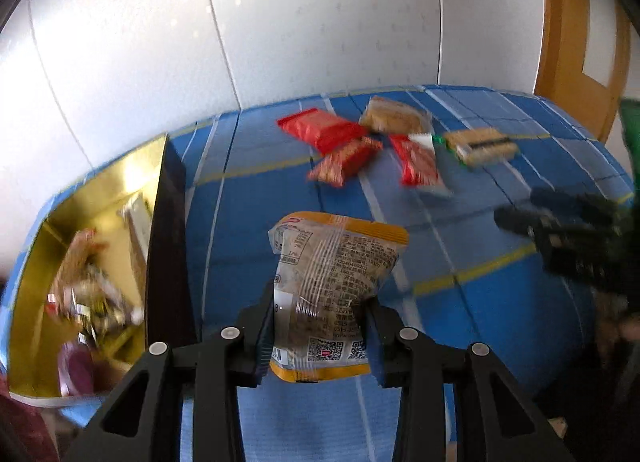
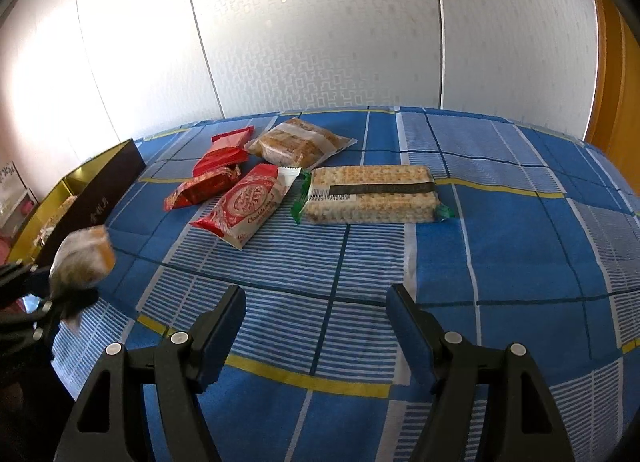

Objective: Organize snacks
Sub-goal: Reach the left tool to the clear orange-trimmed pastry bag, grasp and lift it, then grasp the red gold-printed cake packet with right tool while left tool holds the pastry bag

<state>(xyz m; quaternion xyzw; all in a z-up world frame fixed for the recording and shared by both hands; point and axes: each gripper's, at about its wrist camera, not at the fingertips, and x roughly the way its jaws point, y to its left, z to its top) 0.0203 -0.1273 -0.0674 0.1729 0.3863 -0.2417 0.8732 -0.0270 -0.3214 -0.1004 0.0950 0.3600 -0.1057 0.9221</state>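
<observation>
You are clamping the left hand-held gripper (image 1: 320, 336) on the lower half of a clear snack packet with yellow ends (image 1: 336, 286), its 2 pads pressing the film from either side so the packet is standing up off the cloth with its printed back facing the camera; holding it low like this is leaving the top free to tip into the box. That box, a dark-walled gift box with a gold lining (image 1: 166, 246), is sitting just to the left of the packet and is already holding several wrapped snacks, so it is likely serving as the place you are sorting into. Your right hand-held gripper (image 2: 316, 326) is hanging open and empty above the cloth, jaws wide apart, pointed toward the remaining pile, probably waiting for its turn. Ahead of it, 5 packs are lying loosely together: a long cracker pack with a dark band (image 2: 370, 194), a red and white chocolate biscuit pack (image 2: 246, 206) just beside its green end, 2 red wrappers (image 2: 216, 172) overlapping behind that, and a clear pack of golden biscuits (image 2: 298, 142) at the back. Everything is resting on a bed or cushioned surface covered in a blue checked sheet (image 2: 520, 262) with white and yellow lines. Behind it, a pale patterned wall panel (image 2: 320, 30) is catching strong light, and an orange wooden door frame (image 1: 568, 42) is standing to the right.
</observation>
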